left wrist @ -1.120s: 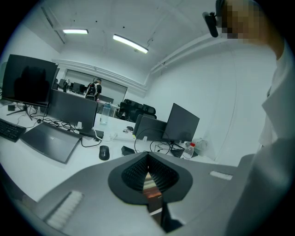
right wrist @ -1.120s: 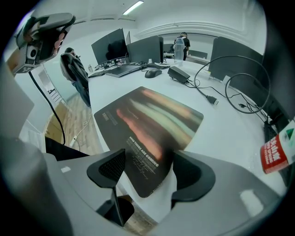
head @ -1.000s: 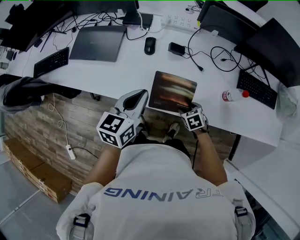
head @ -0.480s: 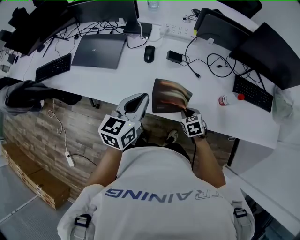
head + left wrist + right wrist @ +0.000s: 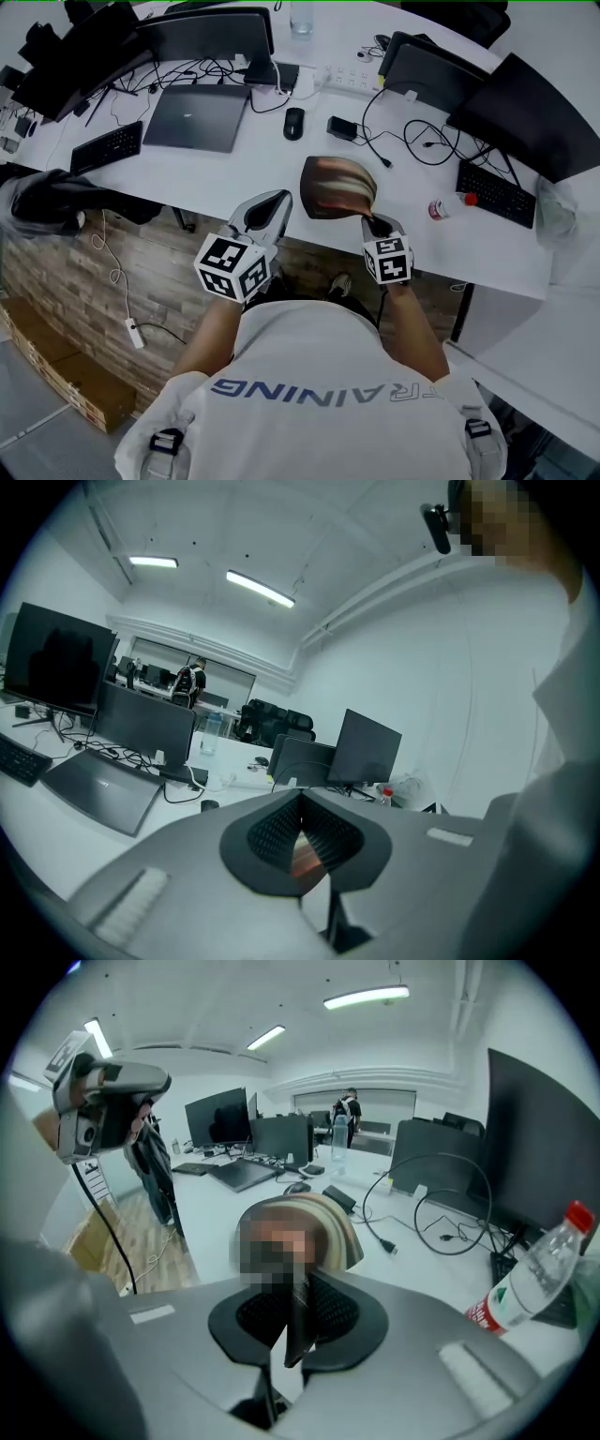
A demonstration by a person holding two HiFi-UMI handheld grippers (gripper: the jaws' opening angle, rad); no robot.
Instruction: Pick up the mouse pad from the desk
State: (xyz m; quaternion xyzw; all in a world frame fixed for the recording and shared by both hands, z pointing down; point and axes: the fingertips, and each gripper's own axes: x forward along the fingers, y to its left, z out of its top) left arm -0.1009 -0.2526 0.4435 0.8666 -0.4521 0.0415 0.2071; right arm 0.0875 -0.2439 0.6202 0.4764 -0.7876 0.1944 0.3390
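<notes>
A: Where is the thin, floppy, brown-and-orange printed mouse pad (image 5: 336,185)?

B: Off the long white desk (image 5: 234,173), above its near edge. It curls over and is held by one edge only.

A: Who holds it?

B: The right gripper (image 5: 370,220); its pads are pinched narrow on the pad's near edge (image 5: 342,1232).

A: And the left gripper (image 5: 277,199)?

B: Just beside the pad and apparently not touching it. Its jaws (image 5: 302,841) are closed, tips meeting, with nothing gripped.

A: Progress?

B: The grasp and lift look done and the pad seems clear of the surface. Little is left, perhaps raising it further, steadily, so the limp sheet doesn't slip.
</notes>
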